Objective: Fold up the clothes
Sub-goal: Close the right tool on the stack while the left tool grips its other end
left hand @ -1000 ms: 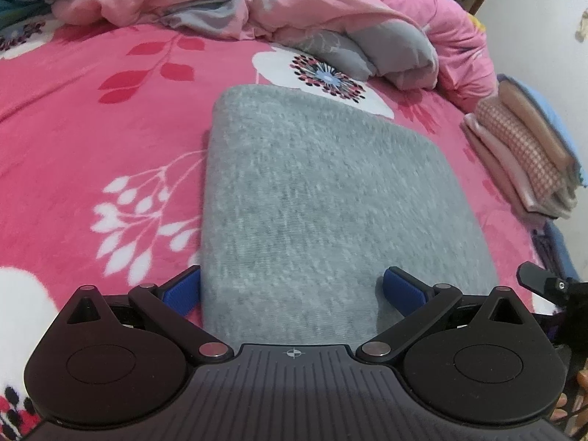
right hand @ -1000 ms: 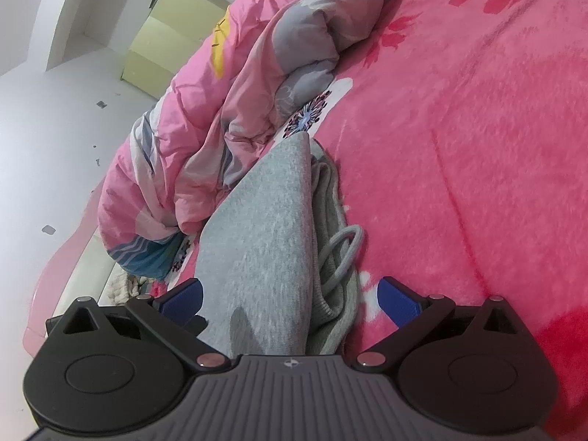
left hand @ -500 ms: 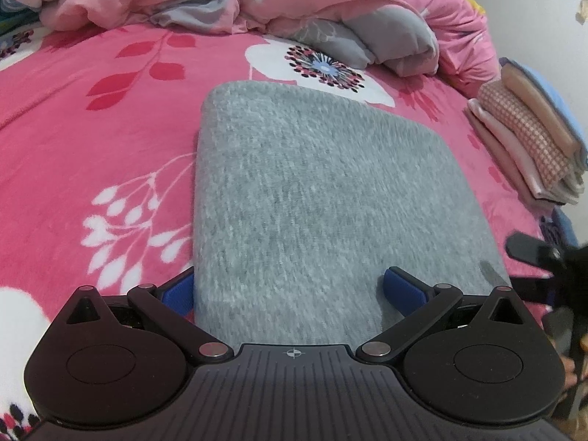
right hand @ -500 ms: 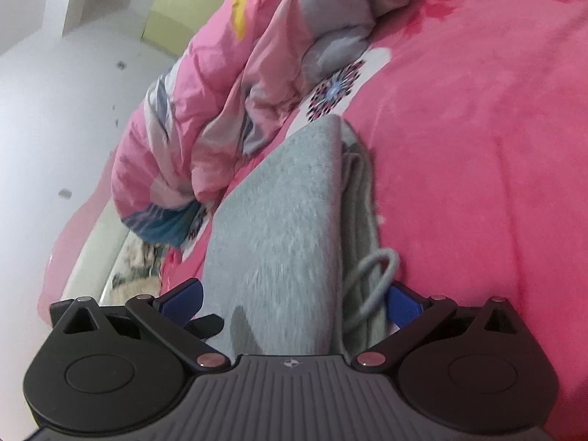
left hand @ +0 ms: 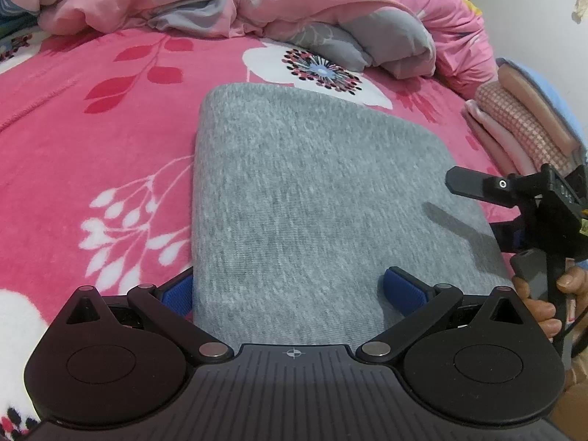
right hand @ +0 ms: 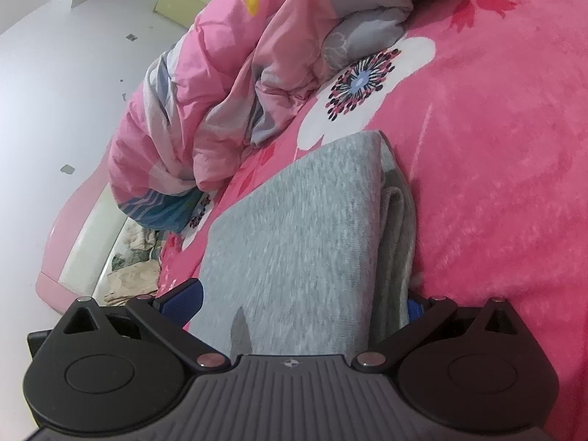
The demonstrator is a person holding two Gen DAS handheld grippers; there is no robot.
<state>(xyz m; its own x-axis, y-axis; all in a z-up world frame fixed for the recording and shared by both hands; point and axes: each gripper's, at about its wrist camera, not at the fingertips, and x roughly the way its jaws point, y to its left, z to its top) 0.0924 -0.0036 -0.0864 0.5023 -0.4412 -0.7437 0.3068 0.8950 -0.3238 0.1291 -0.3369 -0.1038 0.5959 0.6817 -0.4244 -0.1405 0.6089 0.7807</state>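
A folded garment lies flat on the bed, midway across it. Behind it, along the bed's far edge, a bunched quilt is heaped. At the bed's right edge, a stack of folded clothes sits beside the garment. The left gripper straddles the garment's near edge; the right gripper straddles its right edge.

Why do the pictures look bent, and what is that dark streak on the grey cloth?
Left wrist view: the fisheye lens bows the bed; the streak is the shadow of the right tongs on the cloth. Right wrist view: same bowing, cloth slightly blurred.
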